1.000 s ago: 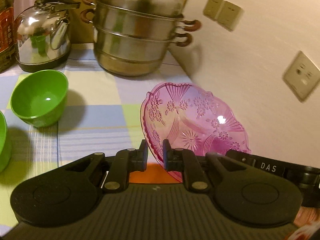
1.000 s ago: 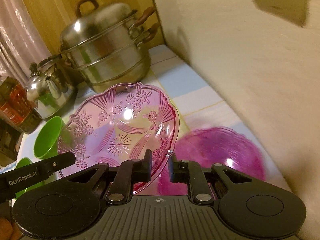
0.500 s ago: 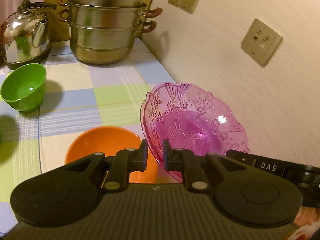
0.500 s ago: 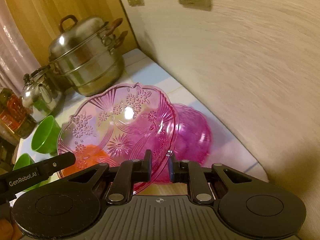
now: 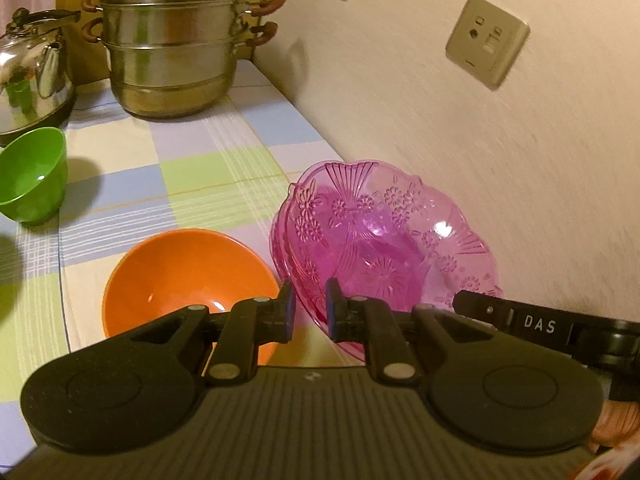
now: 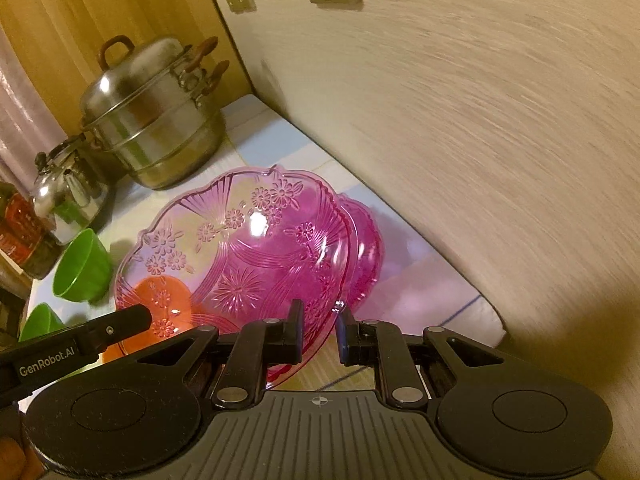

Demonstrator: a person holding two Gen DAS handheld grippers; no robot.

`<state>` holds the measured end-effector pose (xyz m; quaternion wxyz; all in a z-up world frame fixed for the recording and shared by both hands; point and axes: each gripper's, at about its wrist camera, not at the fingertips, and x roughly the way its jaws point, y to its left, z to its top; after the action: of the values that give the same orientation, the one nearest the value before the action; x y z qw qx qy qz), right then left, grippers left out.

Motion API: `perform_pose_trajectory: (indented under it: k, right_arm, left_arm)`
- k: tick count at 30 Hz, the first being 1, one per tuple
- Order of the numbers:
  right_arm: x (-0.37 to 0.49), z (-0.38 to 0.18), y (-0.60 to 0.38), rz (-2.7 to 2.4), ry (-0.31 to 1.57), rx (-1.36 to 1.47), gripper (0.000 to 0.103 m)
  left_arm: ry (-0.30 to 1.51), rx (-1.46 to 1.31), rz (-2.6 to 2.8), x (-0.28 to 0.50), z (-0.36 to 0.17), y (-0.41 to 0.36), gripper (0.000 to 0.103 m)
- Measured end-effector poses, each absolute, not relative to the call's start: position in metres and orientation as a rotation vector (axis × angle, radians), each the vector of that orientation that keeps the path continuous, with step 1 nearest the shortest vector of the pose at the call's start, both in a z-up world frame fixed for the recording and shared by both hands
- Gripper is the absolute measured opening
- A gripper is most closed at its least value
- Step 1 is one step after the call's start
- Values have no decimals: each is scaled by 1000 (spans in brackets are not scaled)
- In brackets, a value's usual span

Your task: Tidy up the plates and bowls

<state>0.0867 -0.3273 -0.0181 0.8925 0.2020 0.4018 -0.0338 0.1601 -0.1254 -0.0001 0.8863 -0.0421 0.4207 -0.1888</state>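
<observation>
Both grippers hold one clear pink flower-patterned plate (image 5: pixel 384 240) (image 6: pixel 240 248) by its near rim, tilted above the table. My left gripper (image 5: pixel 308 308) is shut on the rim's left side, and my right gripper (image 6: pixel 320 324) is shut on its right side. Directly beneath lies a second pink plate (image 6: pixel 366 248) on the checked tablecloth (image 5: pixel 208 168) beside the wall. An orange bowl (image 5: pixel 180 272) sits just left of the plates. A green bowl (image 5: pixel 32 176) (image 6: pixel 82 266) stands farther left, and another green bowl (image 6: pixel 40 320) shows at the edge.
A steel steamer pot (image 5: pixel 172 48) (image 6: pixel 156 120) and a shiny kettle (image 5: pixel 28 76) (image 6: pixel 64 196) stand at the table's far end. The wall with its sockets (image 5: pixel 488 40) runs close along the right side. A dark bottle (image 6: pixel 20 232) is at the far left.
Both grippers carried the held pink plate along the table toward the wall. It now hangs over the second pink plate, and the orange bowl has come into full view.
</observation>
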Motion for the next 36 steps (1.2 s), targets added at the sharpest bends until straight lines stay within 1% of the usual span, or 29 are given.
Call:
perform_pose_trajectory:
  k: [36]
  right_arm:
    - [86, -38, -345, -144, 856, 444, 16]
  left_arm:
    - [940, 16, -470, 175, -21, -161, 16]
